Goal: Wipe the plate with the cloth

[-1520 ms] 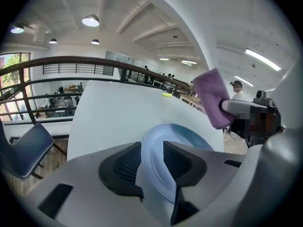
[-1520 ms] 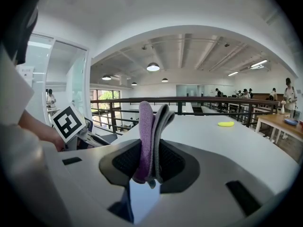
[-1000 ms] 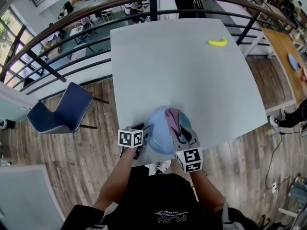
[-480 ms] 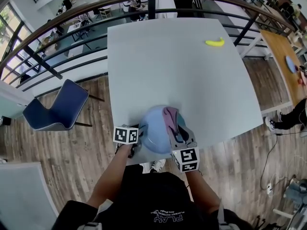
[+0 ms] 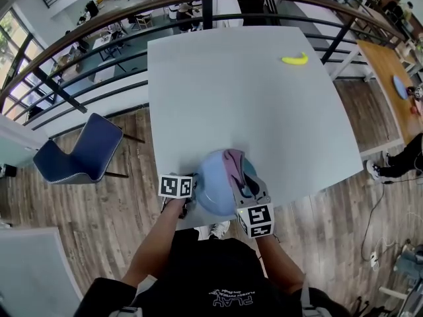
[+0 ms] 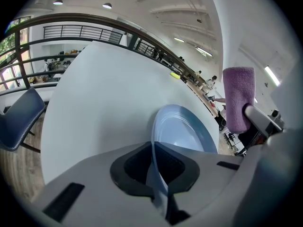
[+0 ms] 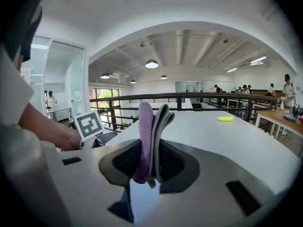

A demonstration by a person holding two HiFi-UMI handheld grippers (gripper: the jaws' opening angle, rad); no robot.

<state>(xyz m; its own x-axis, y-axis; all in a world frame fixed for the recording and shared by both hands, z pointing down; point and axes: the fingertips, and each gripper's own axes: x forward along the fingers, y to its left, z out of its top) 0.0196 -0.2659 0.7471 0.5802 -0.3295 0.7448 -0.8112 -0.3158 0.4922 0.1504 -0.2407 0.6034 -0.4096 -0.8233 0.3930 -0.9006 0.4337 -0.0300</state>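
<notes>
Chair: a blue chair (image 5: 82,152) stands on the wooden floor, left of the table and well apart from the plate.
Table: a pale grey table (image 5: 238,98) with a dark curved railing (image 5: 99,25) past its far side.
Left gripper: the left gripper (image 6: 158,174) is at the table's near edge, on the plate's left side. Its jaws are closing, and the plate's thin rim runs between them, with the pads already against it. Its marker cube (image 5: 176,185) faces up in the head view.
Plate: the light blue plate (image 5: 213,187) sits at the near edge of the table, between the two grippers. Whether it rests flat or is raised off the table cannot be told.
Cloth: the purple and grey cloth (image 7: 150,126) is folded and stands upright in the right gripper. In the head view it lies over the right part of the plate.
Right gripper: the right gripper (image 7: 150,167) is on the plate's right side, with its jaws clamped on the folded cloth. Blue plate surface shows just under the jaws.
Banana: a yellow banana (image 5: 295,59) lies near the table's far right corner, well apart from the plate.
Wooden table: a wooden table (image 5: 390,71) stands further right, beyond the railing.
</notes>
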